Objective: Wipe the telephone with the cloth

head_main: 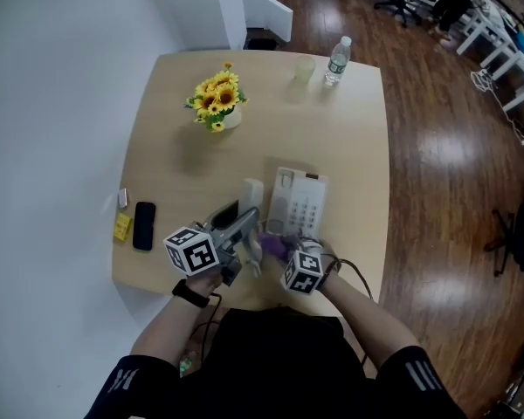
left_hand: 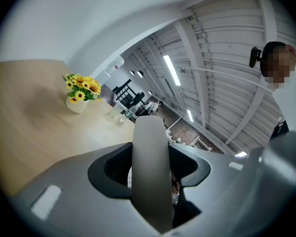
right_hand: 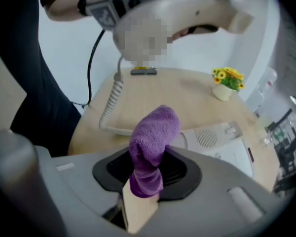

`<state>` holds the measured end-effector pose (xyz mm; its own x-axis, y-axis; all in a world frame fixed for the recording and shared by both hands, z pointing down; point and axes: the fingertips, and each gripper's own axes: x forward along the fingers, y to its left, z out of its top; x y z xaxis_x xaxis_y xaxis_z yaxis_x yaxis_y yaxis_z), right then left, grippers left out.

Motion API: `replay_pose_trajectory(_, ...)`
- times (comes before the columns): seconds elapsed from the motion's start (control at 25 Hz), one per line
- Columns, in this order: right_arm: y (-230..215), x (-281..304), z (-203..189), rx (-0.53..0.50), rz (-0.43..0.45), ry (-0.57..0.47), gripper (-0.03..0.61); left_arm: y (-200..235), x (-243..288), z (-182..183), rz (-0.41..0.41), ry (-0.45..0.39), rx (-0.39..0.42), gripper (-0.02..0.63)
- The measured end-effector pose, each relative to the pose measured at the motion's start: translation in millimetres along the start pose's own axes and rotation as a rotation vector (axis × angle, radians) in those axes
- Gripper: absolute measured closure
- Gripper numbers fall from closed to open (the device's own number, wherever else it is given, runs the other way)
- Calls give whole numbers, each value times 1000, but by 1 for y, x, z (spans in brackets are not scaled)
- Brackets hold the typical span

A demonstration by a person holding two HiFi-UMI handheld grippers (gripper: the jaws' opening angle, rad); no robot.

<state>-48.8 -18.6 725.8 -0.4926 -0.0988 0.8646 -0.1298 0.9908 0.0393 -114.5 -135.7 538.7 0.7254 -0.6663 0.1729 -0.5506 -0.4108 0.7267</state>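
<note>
The white telephone base [head_main: 299, 202] lies on the round wooden table [head_main: 349, 147], near its front edge. My left gripper [head_main: 244, 216] is shut on the handset [head_main: 251, 193] and holds it off the base; in the left gripper view the handset [left_hand: 150, 172] fills the gap between the jaws. The right gripper view shows the handset [right_hand: 197, 11] raised overhead, its coiled cord [right_hand: 111, 107] hanging to the table. My right gripper [head_main: 284, 251] is shut on a bunched purple cloth [right_hand: 153, 142], just in front of the base [right_hand: 222, 142] and below the handset.
A pot of sunflowers [head_main: 218, 103] stands mid-table. A water bottle [head_main: 336, 59] and a cup [head_main: 303, 68] are at the far edge. A black mobile phone [head_main: 143, 225] and a small yellow item [head_main: 122, 226] lie at the left edge.
</note>
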Motion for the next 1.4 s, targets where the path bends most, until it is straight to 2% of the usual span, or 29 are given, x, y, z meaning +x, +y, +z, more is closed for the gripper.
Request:
replay_pose_trajectory(0.12,-2,-46,-1,167,-63,-130,440,7,15,-3,51,21,45,393)
replay_pose_trajectory(0.28,-6,-93,-34,335,-143,-188,439,28,42,-17,175,63,100,394)
replay_pose_trajectory(0.44,-20,-121,-64,437,-237,-215,439,51,74,-37,302,133,148,393)
replay_pose_trajectory(0.68,-54,-173,-74,602,-370,-355,439,80,109,-74,434,266,207,394)
replay_pose_trajectory(0.84,-62,-190,-77,638,-401,-392,439,90,122,-91,500,370,269,394)
replay_pose_trajectory(0.96,-61,-192,-79,644,-402,-394,439,97,131,-97,542,404,298,394)
replay_pose_trajectory(1.2,-52,-188,-77,658,-380,-403,439,101,138,-95,609,387,357,393)
replay_pose_trajectory(1.4,-47,-187,-77,661,-372,-401,439,109,138,-99,633,394,351,390)
